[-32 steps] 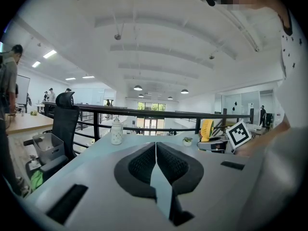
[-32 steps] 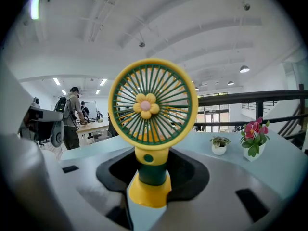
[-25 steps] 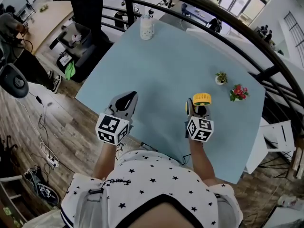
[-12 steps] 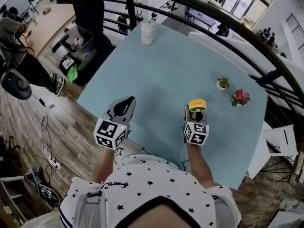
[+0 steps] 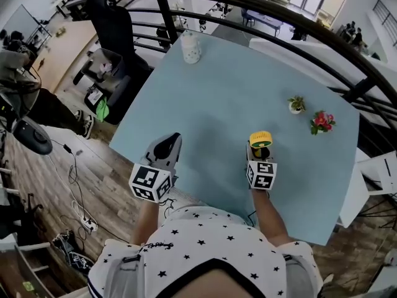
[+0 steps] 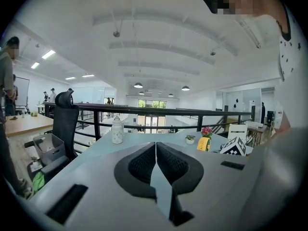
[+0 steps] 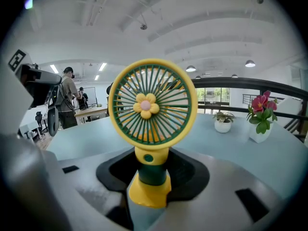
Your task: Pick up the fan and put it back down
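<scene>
A small yellow and green fan (image 7: 152, 124) with a flower at its hub stands upright between the jaws of my right gripper (image 7: 150, 174). The dark pads press on its green stem just above the yellow foot. In the head view the fan (image 5: 261, 143) sits at the tip of the right gripper (image 5: 260, 156), over the near right part of the light blue table (image 5: 229, 92). I cannot tell whether the foot touches the table. My left gripper (image 5: 166, 148) hovers over the near left edge, its black pads (image 6: 169, 161) together with nothing between them. The fan (image 6: 204, 144) also shows far right in the left gripper view.
A small potted plant (image 5: 296, 105) and a pot of red flowers (image 5: 322, 122) stand on the table's right side beyond the fan. A white patterned jar (image 5: 190, 47) stands at the far edge. A black railing (image 5: 260, 11) runs behind the table. A black office chair (image 5: 115, 27) stands at left.
My right gripper has come down with the fan in it, toward the table. The left gripper has kept its place. The head camera has shifted a little.
</scene>
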{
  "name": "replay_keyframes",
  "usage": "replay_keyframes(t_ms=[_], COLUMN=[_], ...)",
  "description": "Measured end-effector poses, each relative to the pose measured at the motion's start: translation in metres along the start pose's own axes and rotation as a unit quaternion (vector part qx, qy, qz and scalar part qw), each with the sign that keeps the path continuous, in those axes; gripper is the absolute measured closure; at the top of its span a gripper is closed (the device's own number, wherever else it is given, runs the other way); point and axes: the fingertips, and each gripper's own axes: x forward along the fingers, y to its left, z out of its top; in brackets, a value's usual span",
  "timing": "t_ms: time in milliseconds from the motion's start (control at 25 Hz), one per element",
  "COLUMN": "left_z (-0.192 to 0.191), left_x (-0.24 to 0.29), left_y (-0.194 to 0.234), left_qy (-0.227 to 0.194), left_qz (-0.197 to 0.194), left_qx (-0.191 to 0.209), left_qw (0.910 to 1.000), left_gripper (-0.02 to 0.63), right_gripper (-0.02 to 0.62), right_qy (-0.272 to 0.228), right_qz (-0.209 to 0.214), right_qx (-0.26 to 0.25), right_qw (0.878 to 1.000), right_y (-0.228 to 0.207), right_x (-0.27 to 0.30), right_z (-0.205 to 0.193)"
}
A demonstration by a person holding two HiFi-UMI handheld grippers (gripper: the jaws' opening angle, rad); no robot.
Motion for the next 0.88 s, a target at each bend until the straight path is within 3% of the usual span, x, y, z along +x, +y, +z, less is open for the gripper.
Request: replay_keyframes(t_ms=[880], left_z=[0.001], left_x=[0.004], left_y=[-0.004], left_qy=[-0.003], left_qz=[-0.008], left_qx=[-0.001], left_qw=[1.0000], left_gripper=[0.577], right_gripper=[0.422], right_qy=[0.011], right_qz=[-0.006], right_qx=[-0.029], right_qw=[0.999], right_y=[0.007], right_x=[0.004], right_z=[-0.016])
